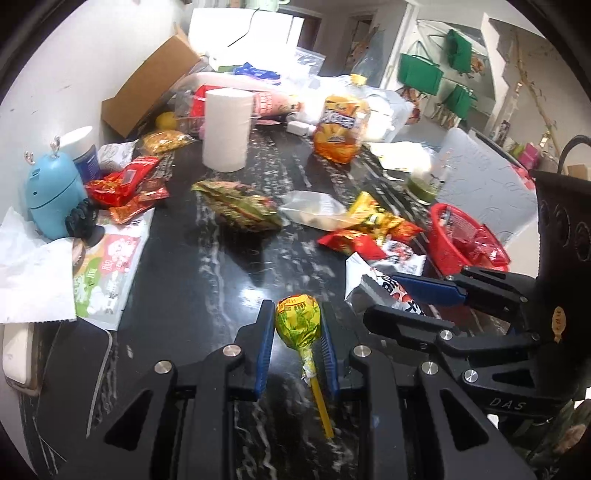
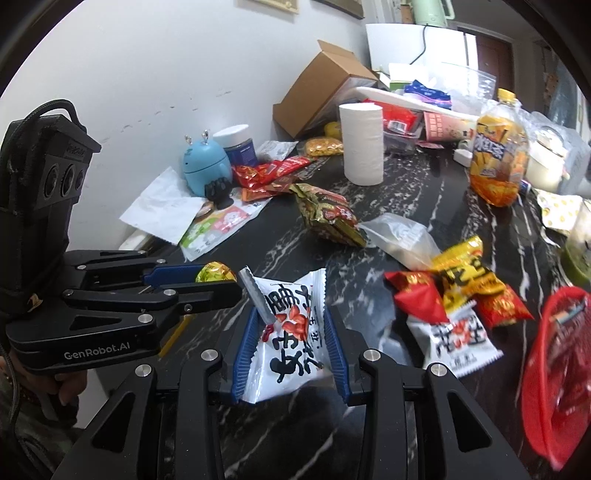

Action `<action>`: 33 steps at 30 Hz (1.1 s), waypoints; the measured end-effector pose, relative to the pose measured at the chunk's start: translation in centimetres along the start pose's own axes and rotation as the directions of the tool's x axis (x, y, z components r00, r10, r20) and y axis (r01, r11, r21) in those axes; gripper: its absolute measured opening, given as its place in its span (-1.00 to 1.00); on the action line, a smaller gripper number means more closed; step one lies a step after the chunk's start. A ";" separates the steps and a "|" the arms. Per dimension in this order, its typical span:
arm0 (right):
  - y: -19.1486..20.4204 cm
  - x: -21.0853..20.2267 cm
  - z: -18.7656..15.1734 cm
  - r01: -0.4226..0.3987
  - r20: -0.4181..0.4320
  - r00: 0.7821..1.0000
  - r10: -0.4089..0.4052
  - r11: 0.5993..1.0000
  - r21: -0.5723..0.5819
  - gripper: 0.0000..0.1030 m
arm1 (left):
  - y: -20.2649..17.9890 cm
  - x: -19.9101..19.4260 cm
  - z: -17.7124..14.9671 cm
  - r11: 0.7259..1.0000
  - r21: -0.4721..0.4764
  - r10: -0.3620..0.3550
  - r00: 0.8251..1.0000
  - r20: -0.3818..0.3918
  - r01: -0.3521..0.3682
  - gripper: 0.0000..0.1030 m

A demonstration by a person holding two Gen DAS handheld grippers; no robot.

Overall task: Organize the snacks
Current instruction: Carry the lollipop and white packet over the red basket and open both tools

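Lollipop [image 1: 298, 321] stick end blurred; left tool [image 1: 298, 325] grips it.

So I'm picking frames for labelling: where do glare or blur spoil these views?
Left wrist view: the white board at the back is blown out and the lollipop is sharp. Right wrist view: the red basket at the edge is smeared.

Paper roll [image 1: 226, 130] upright mid-table; blue figurine [image 1: 51, 195], cardboard box [image 1: 147, 92] by wall.
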State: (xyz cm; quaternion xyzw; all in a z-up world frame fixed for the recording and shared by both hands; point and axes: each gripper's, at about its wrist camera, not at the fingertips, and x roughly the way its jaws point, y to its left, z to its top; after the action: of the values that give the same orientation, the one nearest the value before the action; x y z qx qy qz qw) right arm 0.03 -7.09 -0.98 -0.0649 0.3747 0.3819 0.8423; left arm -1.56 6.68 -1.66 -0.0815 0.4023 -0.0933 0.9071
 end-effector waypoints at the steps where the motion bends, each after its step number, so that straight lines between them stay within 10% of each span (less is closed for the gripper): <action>1: -0.1 -0.3 -0.2 0.003 0.003 1.000 -0.003 1.000 0.006 -0.30 | -0.4 -0.1 -0.1 1.000 0.009 -0.008 1.000 0.000 0.008 -0.55; 33: -6.8 -8.9 -6.1 0.198 0.059 0.973 -0.222 0.939 0.280 -0.30 | -11.8 3.9 2.3 0.929 0.247 -0.262 0.961 -0.087 0.275 -0.55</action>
State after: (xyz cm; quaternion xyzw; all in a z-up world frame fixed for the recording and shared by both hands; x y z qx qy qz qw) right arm -2.64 -19.55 -0.47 0.0292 0.3762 0.2372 0.8952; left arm 1.48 -5.52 -0.30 -0.0153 0.3959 -0.2698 0.8777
